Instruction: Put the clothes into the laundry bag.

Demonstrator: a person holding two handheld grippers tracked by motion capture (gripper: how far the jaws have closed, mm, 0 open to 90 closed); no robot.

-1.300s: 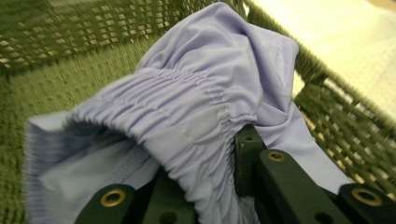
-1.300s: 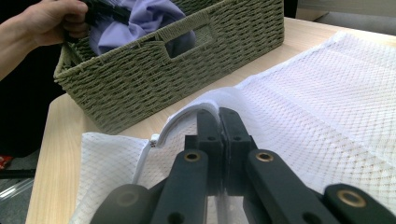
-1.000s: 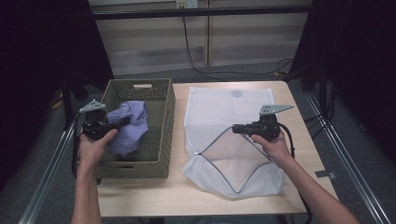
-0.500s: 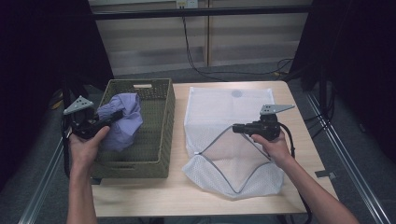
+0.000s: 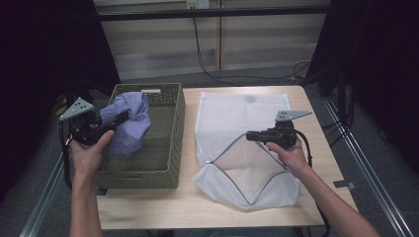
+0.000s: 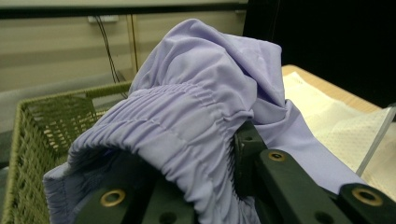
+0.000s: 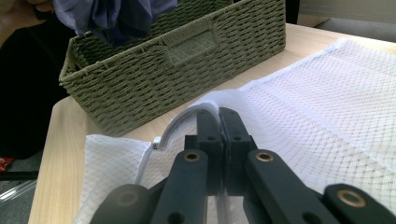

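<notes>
At the left, the soft lilac garment with a gathered elastic waistband (image 5: 129, 123) is clamped in the closed jaws of the left gripper (image 5: 117, 120) and is held raised over the rectangular olive-green woven basket (image 5: 168, 148), its bunched folds draped around and below the jaws. In the left gripper view the ruched band (image 6: 182, 121) is seen wrapped over the jaw tips, the cloth smooth, thin and limp. The pick-up is judged done; the carry across to the bag and the insertion are judged left to do.

The basket's thick plaited weave and cut-out handle (image 7: 191, 46) lie beyond the right gripper's jaws in the right gripper view.

To the right, the white mesh laundry bag with a grey zip edge (image 5: 237, 113) lies flat on the pale wooden table (image 5: 163, 207). Its rim (image 7: 187, 119) is pinched between the shut jaws of the right gripper (image 5: 253, 135) and lifted, so that a mouth is held open just below them. The netting is fine, diamond-patterned and translucent.
</notes>
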